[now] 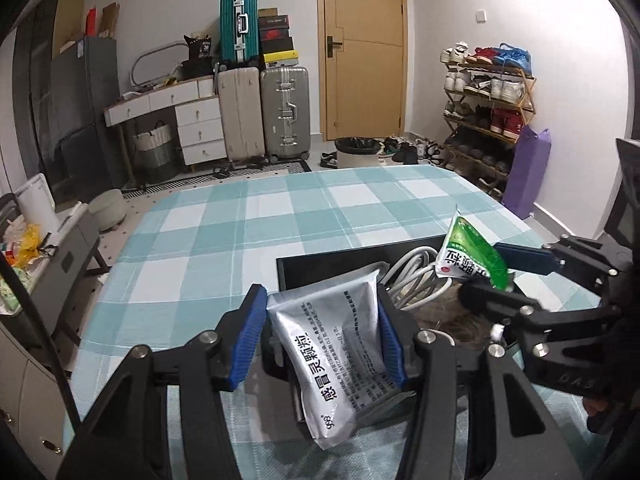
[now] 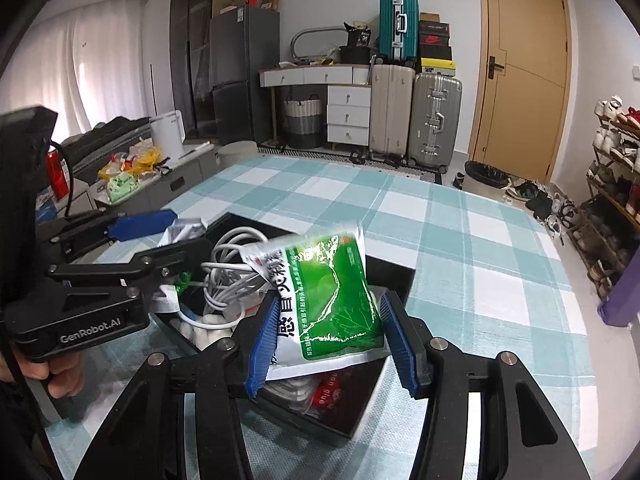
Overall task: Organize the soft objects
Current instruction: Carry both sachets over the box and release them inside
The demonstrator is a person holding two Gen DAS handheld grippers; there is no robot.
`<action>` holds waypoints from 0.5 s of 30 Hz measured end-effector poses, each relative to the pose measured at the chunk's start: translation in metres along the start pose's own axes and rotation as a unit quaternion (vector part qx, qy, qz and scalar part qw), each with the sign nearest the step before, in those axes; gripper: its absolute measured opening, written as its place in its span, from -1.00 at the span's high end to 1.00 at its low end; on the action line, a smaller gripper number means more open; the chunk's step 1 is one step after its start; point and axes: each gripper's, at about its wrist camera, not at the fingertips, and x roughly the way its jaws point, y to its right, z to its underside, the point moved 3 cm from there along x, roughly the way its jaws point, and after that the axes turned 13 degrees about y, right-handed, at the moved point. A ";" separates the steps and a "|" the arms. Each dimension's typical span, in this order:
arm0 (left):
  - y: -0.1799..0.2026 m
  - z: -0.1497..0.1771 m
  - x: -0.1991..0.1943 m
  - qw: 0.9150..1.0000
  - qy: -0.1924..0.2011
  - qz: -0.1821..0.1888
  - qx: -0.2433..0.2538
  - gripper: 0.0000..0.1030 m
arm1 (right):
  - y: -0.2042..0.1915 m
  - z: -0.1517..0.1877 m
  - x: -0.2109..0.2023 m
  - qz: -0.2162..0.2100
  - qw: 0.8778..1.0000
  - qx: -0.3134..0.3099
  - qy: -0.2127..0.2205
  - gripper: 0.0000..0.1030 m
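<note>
Left gripper [image 1: 322, 334] pinches a silver sachet [image 1: 340, 348] between its blue pads, both pads pressed on the packet's edges; the packet hangs lengthwise between the fingers, its lower end drooping back toward the camera, its upper end over the near edge of the black tray [image 1: 292, 276]. Right gripper [image 2: 328, 338] pinches a green-and-white sachet [image 2: 328, 292] the same way, pads on both sides, the packet standing up ahead of the fingers and tilted slightly left. This sachet is held above the tray [image 2: 394, 280], not resting in it. Ahead of and below both grippers the tray sits on a teal checked cloth [image 2: 460, 240] and holds a coiled white cable [image 2: 224, 276], a red packet [image 2: 340, 394] just under the right gripper's fingers, and other white soft items, too hidden to identify. In the left wrist view the right gripper [image 1: 508, 276] enters from the right, just beside the left one, with the green sachet [image 1: 468, 256] in its tips. A hand [image 2: 60, 372] grips the left tool's handle.
</note>
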 end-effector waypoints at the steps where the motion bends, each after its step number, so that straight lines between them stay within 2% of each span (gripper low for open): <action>1: -0.001 0.000 0.000 1.000 -0.001 0.003 -0.004 -0.01 | -0.001 0.000 0.002 0.000 1.000 -0.002 -0.001 0.01; 8: 0.001 0.004 0.003 1.000 -0.006 0.014 -0.009 -0.09 | -0.007 0.003 0.012 -0.010 1.000 -0.004 -0.013 -0.04; 10: -0.001 0.004 0.003 1.000 -0.010 0.014 -0.013 -0.34 | -0.006 0.003 0.010 -0.012 1.000 -0.003 -0.011 -0.25; 11: -0.002 0.005 0.002 1.000 -0.012 0.013 -0.014 -0.36 | -0.006 0.002 0.008 -0.012 1.000 -0.006 -0.007 -0.35; 12: -0.002 0.005 0.002 1.000 -0.014 0.013 -0.013 -0.44 | -0.005 0.001 0.005 -0.011 1.000 -0.008 -0.003 -0.54; 13: -0.003 0.004 0.000 1.000 -0.014 0.013 -0.011 -0.57 | -0.004 0.001 0.002 -0.009 1.000 -0.010 0.000 -0.63; 15: -0.001 0.004 -0.004 1.000 -0.010 0.019 -0.004 -0.62 | -0.003 0.000 -0.006 -0.012 1.000 -0.012 0.009 -0.69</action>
